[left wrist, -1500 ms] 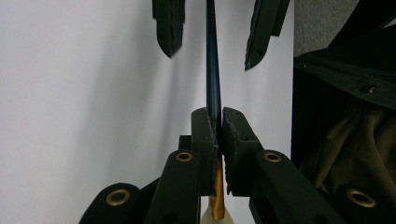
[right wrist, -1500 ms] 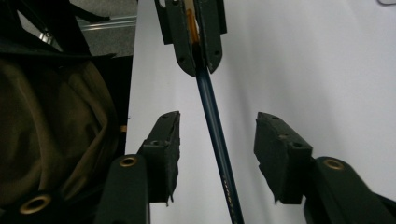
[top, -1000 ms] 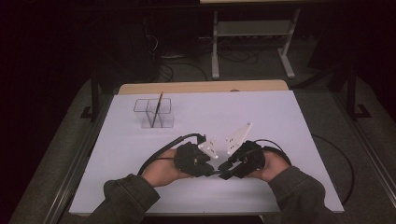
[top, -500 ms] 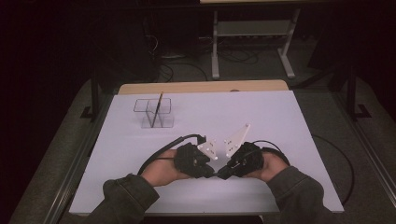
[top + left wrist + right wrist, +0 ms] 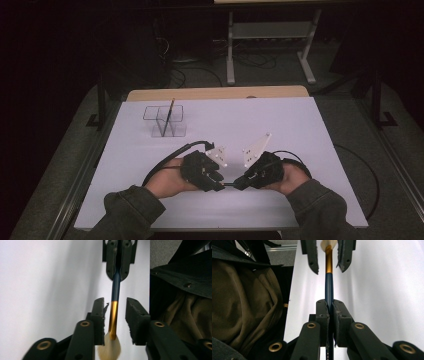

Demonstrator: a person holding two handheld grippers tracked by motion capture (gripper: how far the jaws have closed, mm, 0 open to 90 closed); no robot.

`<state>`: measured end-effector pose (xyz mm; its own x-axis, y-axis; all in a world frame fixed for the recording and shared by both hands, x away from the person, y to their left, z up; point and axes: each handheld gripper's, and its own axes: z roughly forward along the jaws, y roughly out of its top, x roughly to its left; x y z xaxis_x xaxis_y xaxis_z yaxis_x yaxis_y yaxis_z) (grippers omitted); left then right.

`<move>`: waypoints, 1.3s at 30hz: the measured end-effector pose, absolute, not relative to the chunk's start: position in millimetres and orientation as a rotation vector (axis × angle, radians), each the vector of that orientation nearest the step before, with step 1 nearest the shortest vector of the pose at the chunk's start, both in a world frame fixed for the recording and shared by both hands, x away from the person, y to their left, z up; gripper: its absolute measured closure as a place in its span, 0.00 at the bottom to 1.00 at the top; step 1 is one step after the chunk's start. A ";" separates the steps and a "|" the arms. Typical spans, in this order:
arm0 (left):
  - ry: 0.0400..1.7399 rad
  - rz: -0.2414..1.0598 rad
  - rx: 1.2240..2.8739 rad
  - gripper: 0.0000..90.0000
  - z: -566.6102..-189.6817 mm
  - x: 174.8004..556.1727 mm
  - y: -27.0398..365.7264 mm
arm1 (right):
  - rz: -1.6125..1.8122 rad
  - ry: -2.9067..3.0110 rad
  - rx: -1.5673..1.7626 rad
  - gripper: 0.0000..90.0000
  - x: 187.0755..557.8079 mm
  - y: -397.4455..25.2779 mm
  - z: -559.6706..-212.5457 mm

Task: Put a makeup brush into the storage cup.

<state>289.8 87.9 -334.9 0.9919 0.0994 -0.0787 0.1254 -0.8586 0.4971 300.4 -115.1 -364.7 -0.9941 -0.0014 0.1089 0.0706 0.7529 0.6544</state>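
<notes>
Brush first: the slim makeup brush (image 5: 115,302) with a dark blue handle, gold ferrule and pale bristle tuft hung level just above the white tabletop (image 5: 280,125), near its front edge and about midway between the side edges. Your right gripper (image 5: 330,312) had its black jaws clamped tight on the blue handle, and in the left gripper view you saw that grip at the far end of the brush. Your left gripper (image 5: 115,315) faced it head-on with jaws spread; the gold ferrule sat between the pads without either one pressing it, and the bristles lay down near that gripper's base. In the high view the two grippers met nose to nose, your hands behind them and your olive sleeves (image 5: 131,212) over the front edge. Toward the back left corner stood a clear plastic compartment holder (image 5: 165,120) with a thin dark stick (image 5: 169,115) leaning in it, well apart from the brush.
</notes>
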 end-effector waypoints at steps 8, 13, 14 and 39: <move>0.177 -0.122 2.613 0.85 -337.3 295.8 93.1 | -1.088 -2.856 -0.054 0.92 299.8 -119.2 -362.9; 0.138 -0.143 2.636 0.90 -336.5 296.5 90.2 | -1.088 -2.866 -0.042 0.92 299.5 -119.7 -363.0; 0.130 -0.145 2.639 0.91 -336.5 296.1 89.6 | -1.084 -2.864 -0.040 0.92 299.3 -119.9 -363.4; 0.058 -0.149 2.696 0.94 -332.6 293.2 77.3 | -1.048 -2.841 -0.021 0.91 296.1 -103.8 -360.8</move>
